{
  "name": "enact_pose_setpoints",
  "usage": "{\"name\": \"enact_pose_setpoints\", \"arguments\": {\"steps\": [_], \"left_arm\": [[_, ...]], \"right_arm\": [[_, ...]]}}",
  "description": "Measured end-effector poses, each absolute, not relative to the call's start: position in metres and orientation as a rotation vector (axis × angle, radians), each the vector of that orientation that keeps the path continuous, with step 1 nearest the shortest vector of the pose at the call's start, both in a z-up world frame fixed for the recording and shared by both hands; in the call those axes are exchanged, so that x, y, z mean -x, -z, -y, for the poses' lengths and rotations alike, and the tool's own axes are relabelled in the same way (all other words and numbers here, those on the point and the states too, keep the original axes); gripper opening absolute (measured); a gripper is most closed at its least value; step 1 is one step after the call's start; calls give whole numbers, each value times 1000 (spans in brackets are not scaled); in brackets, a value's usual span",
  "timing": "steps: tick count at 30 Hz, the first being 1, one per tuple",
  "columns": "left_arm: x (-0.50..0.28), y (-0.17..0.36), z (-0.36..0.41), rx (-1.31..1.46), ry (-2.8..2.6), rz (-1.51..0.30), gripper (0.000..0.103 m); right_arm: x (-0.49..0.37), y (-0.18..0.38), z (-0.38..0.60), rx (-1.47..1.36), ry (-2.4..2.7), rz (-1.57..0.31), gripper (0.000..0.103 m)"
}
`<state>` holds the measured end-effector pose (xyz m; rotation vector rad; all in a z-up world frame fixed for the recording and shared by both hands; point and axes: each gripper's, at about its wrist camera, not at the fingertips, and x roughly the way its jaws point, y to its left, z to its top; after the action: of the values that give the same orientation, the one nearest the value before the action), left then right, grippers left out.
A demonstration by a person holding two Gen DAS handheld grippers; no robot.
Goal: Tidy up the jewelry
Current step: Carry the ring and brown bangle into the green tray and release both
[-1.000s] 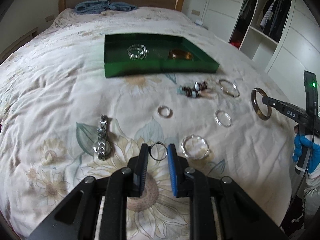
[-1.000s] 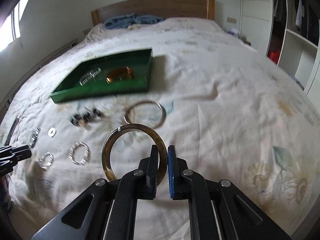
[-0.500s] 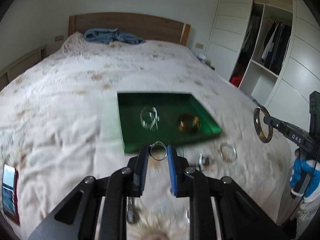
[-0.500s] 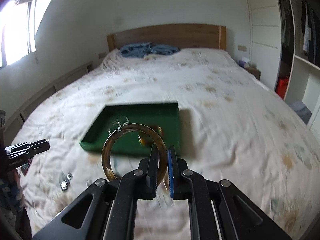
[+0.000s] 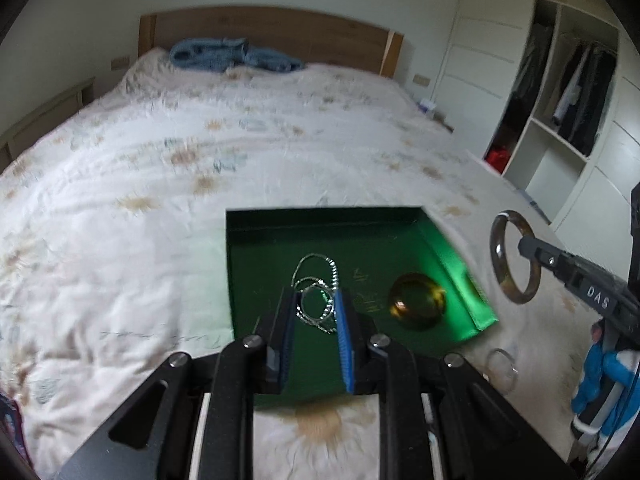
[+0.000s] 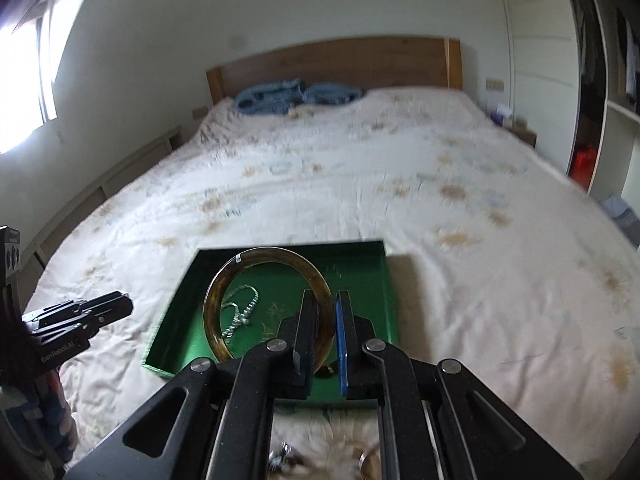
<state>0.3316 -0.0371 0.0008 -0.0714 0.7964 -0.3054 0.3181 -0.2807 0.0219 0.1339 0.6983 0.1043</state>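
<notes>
A green tray (image 5: 452, 252) (image 6: 390, 288) lies on the bed. In it are silver bracelets (image 5: 320, 268) (image 6: 240, 312) and an amber bangle (image 5: 418, 306). My left gripper (image 5: 317, 312) is shut on a thin silver ring (image 5: 308, 294) and holds it above the tray's near part. My right gripper (image 6: 325, 320) is shut on a brown bangle (image 6: 224, 280) above the tray; it also shows in the left wrist view (image 5: 502, 264) to the right of the tray.
A thin bangle (image 5: 500, 364) lies on the floral bedspread (image 5: 120, 220) right of the tray. Small jewelry pieces (image 6: 284, 460) lie near the front edge. Blue cloth (image 5: 232, 54) rests by the wooden headboard. A wardrobe (image 5: 568, 80) stands at the right.
Both grippers have lifted from the bedspread and moved forward over the green tray, each still holding its piece. The loose jewelry on the bedspread has dropped below view.
</notes>
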Motion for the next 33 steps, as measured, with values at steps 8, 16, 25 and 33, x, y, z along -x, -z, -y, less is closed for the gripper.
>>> {"name": "enact_pose_setpoints", "arguments": {"steps": [8,16,25,33], "left_arm": [[-405,56,55,32,235,-903,18],[-431,91,54,17,171,-978,18],[-415,70,53,-3,178,-904,20],[-361,14,36,40,169,-749,20]], "right_arm": [[-410,49,266,-150,-106,-845,9],[-458,94,263,-75,-55,-1025,9],[-450,86,264,-73,-63,-1014,34],[-389,29,268,-140,-95,-843,61]]}}
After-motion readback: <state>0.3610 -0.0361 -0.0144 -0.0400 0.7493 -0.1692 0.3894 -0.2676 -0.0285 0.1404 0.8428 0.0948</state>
